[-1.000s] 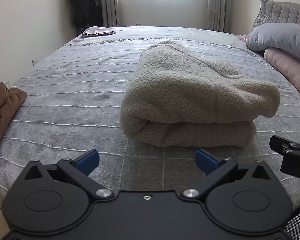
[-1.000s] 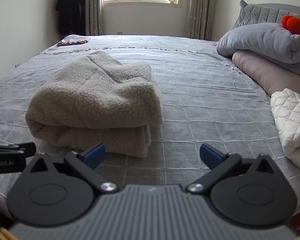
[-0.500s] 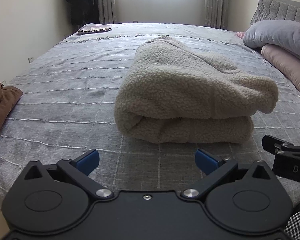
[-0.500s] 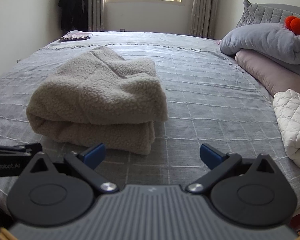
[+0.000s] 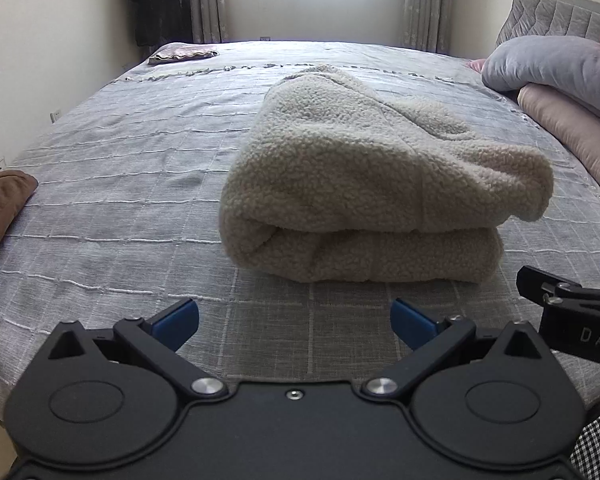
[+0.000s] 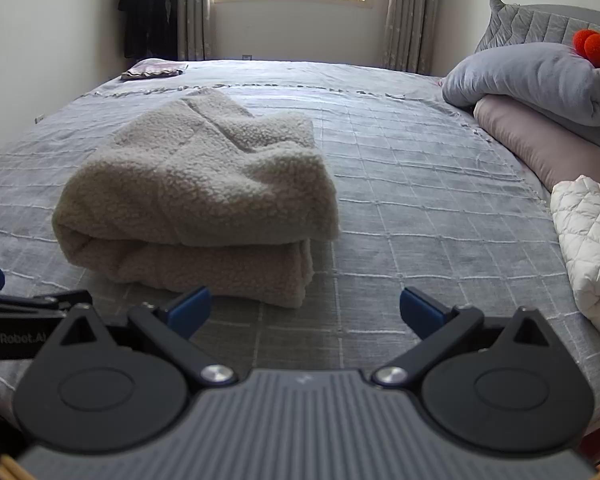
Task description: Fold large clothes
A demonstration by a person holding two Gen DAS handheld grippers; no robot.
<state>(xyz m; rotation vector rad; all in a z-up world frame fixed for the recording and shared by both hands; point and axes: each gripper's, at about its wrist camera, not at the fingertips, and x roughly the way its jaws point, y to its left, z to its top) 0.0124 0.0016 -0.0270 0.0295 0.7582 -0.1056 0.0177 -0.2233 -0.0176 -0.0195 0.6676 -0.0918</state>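
Observation:
A cream fleece garment [image 5: 364,184] lies folded in a thick bundle on the grey checked bedspread [image 5: 120,168]. It also shows in the right wrist view [image 6: 204,196], left of centre. My left gripper [image 5: 294,320] is open and empty, a little in front of the bundle's near edge. My right gripper [image 6: 305,308] is open and empty, in front of the bundle's right end. Each gripper's side shows at the edge of the other's view.
A brown garment [image 5: 0,204] lies at the bed's left edge. A white quilted piece [image 6: 592,248] lies at the right. Grey and pink pillows [image 6: 540,92] are stacked at the right. A small folded cloth [image 6: 154,69] lies at the far left corner.
Both grippers have drawn back slightly from the bundle and shifted a little; the bundle has not moved. Both stay open.

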